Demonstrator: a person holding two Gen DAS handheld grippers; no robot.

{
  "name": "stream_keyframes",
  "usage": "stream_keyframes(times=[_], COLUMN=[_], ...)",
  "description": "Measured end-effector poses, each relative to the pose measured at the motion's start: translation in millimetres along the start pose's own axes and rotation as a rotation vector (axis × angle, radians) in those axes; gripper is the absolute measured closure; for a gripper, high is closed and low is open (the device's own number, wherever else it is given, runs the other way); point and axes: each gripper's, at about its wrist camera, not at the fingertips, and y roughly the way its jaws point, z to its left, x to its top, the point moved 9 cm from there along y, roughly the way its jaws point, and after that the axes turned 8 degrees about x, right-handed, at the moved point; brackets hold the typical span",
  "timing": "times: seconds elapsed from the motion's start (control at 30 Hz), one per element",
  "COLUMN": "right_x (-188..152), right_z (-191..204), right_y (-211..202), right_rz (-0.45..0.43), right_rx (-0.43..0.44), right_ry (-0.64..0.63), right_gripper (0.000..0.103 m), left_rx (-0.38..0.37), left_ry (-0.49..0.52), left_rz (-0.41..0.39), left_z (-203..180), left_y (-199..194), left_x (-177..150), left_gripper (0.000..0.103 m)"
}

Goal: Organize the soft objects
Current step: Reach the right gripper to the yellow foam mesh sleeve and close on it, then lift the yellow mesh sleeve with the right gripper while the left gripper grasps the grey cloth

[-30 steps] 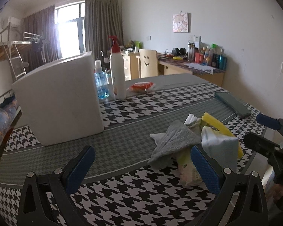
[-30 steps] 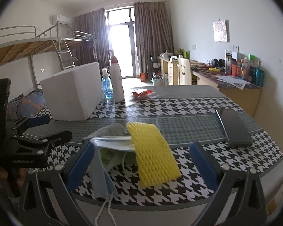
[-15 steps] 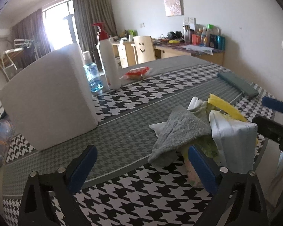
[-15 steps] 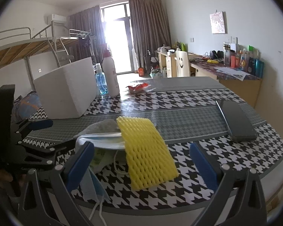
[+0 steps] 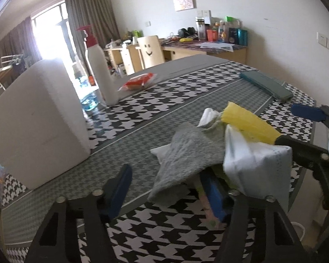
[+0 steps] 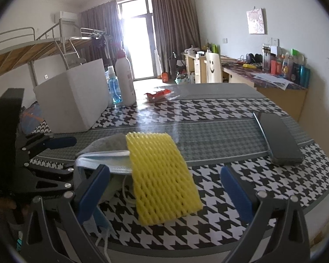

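The heap of soft things lies at the near edge of the houndstooth-clothed surface: a yellow foam net sleeve, a pale blue pleated face mask and a grey knitted cloth. All look light, limp and easily snagged; the sleeve's near end seems the best hold.

The right tongs stand spread around the sleeve. The left tongs stand spread, one finger under the cloth.

A white foam box stands far left, beside a white pump bottle. A dark flat case lies right.
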Motion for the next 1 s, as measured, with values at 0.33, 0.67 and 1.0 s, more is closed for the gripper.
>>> stream_keyframes(times=[0.33, 0.67, 1.0], right_x=[-13.4, -22.2, -19.8], right_z=[-3.3, -10.2, -19.4], right_y=[6.7, 10.8, 2.6], right_rz=[0.050, 0.106, 0.090], right_rx=[0.021, 0.007, 0.002], right_ry=[0.020, 0.047, 0.074], right_gripper=[0.014, 0.062, 0.088], left_rx=[-0.069, -0.101, -0.135], left_ry=[-0.027, -0.034, -0.072], left_rz=[0.009, 0.022, -0.005], left_z=[-5.2, -8.1, -4.3], left_y=[0.4, -0.1, -8.7], left_x=[0.2, -1.4, 3.7], left_gripper=[0.073, 0.090, 0.093])
